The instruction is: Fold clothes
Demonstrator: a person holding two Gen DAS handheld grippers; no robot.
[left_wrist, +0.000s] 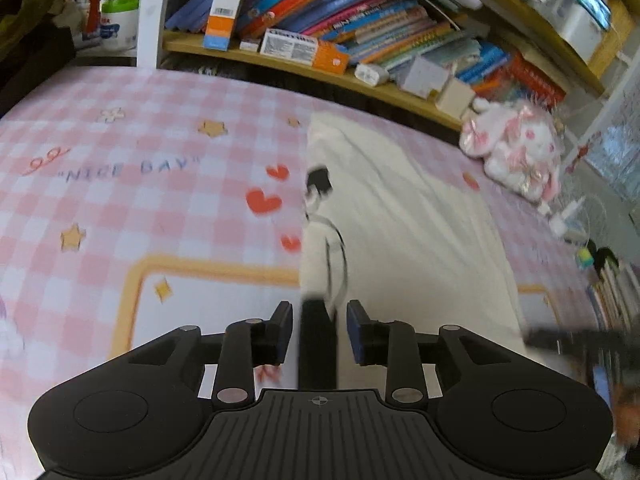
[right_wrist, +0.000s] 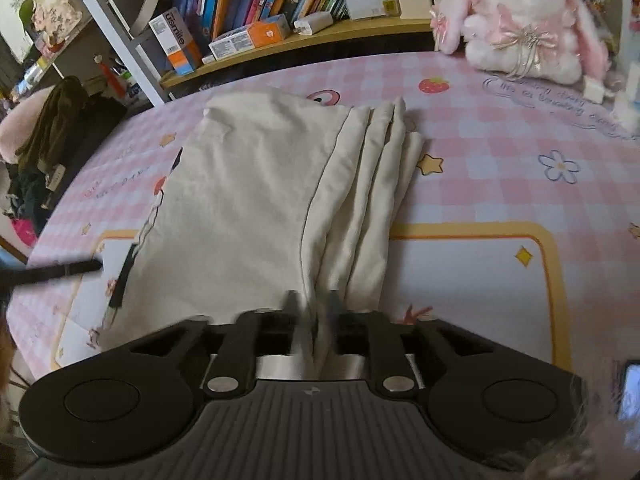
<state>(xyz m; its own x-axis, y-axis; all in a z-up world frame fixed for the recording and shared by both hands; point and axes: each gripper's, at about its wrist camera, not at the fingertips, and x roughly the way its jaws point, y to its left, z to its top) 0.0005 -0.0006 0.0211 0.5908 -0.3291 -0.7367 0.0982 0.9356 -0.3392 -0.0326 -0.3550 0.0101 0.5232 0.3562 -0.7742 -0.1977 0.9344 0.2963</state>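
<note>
The pink checked table cover [right_wrist: 500, 184] reaches back to a bookshelf [right_wrist: 304, 36], and a plush rabbit [right_wrist: 528, 24] sits at its far right. On it lies the cream garment [right_wrist: 248, 184], already folded to a long strip; its long axis runs from 6 to 12 o'clock away from you. Your right gripper [right_wrist: 314, 316] is at its near end, with folds of cloth between the blurred jaws, but I cannot tell if they pinch. Your left gripper [left_wrist: 319, 332] has the jaws apart at the dark-trimmed left edge, near corner, not pressing. Free room is at 9 o'clock; at 1 o'clock the rabbit is near.
</note>
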